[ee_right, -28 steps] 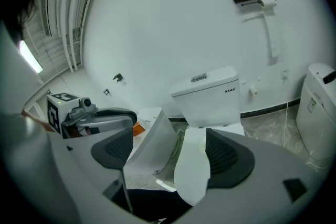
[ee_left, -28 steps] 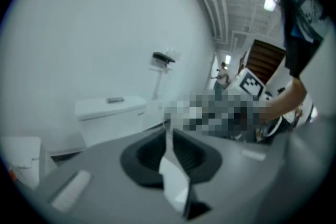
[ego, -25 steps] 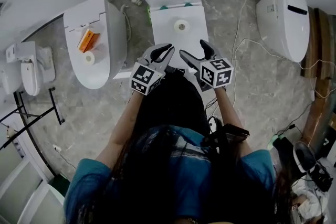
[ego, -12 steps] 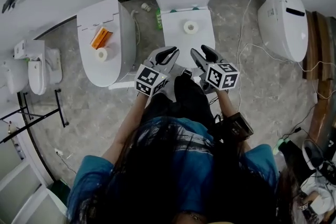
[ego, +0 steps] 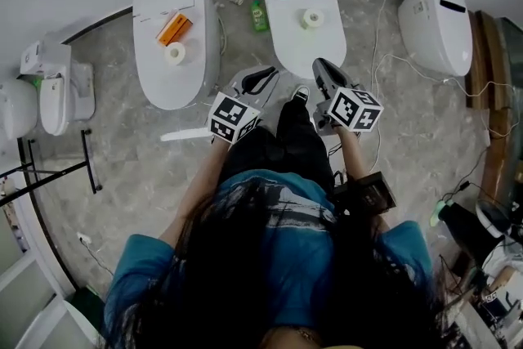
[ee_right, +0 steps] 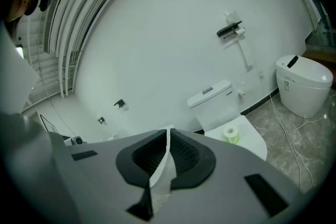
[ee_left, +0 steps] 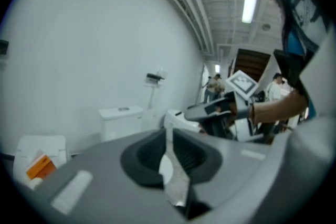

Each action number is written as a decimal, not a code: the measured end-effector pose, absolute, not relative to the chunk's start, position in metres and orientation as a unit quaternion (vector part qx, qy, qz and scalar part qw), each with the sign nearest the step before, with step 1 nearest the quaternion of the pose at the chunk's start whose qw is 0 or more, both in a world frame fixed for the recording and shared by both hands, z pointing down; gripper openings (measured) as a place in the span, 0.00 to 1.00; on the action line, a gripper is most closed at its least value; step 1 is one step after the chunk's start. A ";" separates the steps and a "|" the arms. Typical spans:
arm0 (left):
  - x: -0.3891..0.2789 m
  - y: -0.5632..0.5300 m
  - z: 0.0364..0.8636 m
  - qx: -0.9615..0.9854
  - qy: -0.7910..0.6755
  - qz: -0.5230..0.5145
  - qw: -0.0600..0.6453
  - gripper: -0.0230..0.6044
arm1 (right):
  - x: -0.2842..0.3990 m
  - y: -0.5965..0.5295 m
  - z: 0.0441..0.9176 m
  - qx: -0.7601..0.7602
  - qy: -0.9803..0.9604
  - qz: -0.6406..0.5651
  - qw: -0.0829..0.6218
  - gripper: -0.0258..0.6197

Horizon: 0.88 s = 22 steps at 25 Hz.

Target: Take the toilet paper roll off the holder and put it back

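Note:
A toilet paper roll point(ego: 312, 18) lies on the closed lid of the middle toilet point(ego: 304, 45), and the right gripper view shows the roll point(ee_right: 229, 134) there too. A second roll point(ego: 175, 53) sits beside an orange box point(ego: 175, 29) on the left toilet point(ego: 176, 78). I hold both grippers in the air in front of me, short of the toilets. My left gripper point(ego: 266, 74) is shut and holds nothing; its tips point(ee_left: 168, 128) meet. My right gripper point(ego: 320, 64) is shut and empty too, jaws point(ee_right: 169, 129) together. A black wall fitting point(ee_right: 229, 30) hangs above the tank.
A third white toilet point(ego: 437, 12) stands at the right with cables point(ego: 384, 65) trailing over the marble floor. A green bottle point(ego: 259, 15) stands between the left and middle toilets. A black metal rack point(ego: 49, 172) is at the left. People stand far off in the left gripper view.
My right gripper's jaws have closed from wide open to shut, with nothing between them. I have drawn back from the middle toilet, so both grippers are farther from its lid and roll.

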<state>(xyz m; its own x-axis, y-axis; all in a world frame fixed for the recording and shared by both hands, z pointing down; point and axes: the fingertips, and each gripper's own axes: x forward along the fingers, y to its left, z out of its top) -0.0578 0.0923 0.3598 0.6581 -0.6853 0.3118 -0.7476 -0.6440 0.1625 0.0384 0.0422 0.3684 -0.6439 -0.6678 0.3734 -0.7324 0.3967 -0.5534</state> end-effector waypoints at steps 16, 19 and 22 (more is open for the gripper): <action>-0.071 0.179 0.344 0.909 -0.387 0.067 0.139 0.09 | 0.011 0.152 0.350 0.415 -0.841 0.337 0.082 0.09; -0.063 0.184 0.340 0.906 -0.396 0.070 0.136 0.09 | 0.016 0.157 0.348 0.404 -0.848 0.334 0.082 0.09; -0.047 0.192 0.338 0.900 -0.408 0.070 0.136 0.09 | 0.032 0.168 0.350 0.392 -0.854 0.330 0.085 0.09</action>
